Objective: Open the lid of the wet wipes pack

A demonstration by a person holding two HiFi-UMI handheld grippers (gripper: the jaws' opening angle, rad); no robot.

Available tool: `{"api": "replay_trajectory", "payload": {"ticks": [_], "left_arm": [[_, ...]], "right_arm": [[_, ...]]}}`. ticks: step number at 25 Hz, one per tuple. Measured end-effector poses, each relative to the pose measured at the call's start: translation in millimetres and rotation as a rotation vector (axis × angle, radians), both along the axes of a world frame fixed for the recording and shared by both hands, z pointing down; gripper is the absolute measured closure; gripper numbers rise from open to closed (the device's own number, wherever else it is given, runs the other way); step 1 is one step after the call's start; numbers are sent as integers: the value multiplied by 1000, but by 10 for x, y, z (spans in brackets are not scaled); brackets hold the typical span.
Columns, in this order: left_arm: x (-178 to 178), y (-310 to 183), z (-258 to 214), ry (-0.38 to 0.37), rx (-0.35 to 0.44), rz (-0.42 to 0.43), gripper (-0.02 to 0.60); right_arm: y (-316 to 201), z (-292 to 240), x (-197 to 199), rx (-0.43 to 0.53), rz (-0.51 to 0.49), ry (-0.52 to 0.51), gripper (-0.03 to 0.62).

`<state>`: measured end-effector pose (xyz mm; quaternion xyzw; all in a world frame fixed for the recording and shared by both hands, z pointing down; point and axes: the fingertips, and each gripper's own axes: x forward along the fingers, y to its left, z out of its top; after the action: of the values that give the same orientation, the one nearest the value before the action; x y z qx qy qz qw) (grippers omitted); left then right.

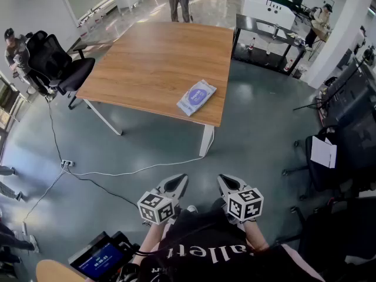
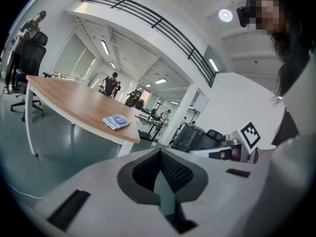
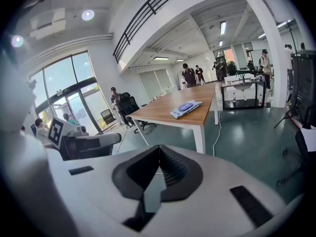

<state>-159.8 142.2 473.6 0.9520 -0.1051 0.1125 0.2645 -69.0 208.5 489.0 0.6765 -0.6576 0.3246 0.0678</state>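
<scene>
A pale blue wet wipes pack (image 1: 196, 97) with a darker blue lid lies flat near the front right corner of the wooden table (image 1: 153, 63). It also shows far off in the left gripper view, wipes pack (image 2: 116, 122), and in the right gripper view, wipes pack (image 3: 186, 108). My left gripper (image 1: 181, 180) and right gripper (image 1: 225, 181) hang close to my body, well short of the table. Both are shut with nothing between the jaws. In its own view the left gripper (image 2: 160, 152) has its jaws meeting, as does the right gripper (image 3: 159, 148).
A black office chair (image 1: 56, 63) stands at the table's left. A white cable (image 1: 135, 170) runs across the floor from the table leg to a power strip (image 1: 66, 164). Dark desks (image 1: 267, 37) and chairs fill the right side. People stand beyond the table.
</scene>
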Motion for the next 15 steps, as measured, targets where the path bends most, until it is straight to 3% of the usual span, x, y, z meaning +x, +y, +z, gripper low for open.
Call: {"api": "replay_trajectory", "payload": {"ticks": [7, 15], "left_arm": [[85, -108, 37, 8, -16, -6, 580], [333, -472, 138, -2, -24, -91, 579]], "right_arm": [[-75, 49, 107, -7, 11, -3, 583], [-561, 198, 402, -6, -86, -20, 583]]}}
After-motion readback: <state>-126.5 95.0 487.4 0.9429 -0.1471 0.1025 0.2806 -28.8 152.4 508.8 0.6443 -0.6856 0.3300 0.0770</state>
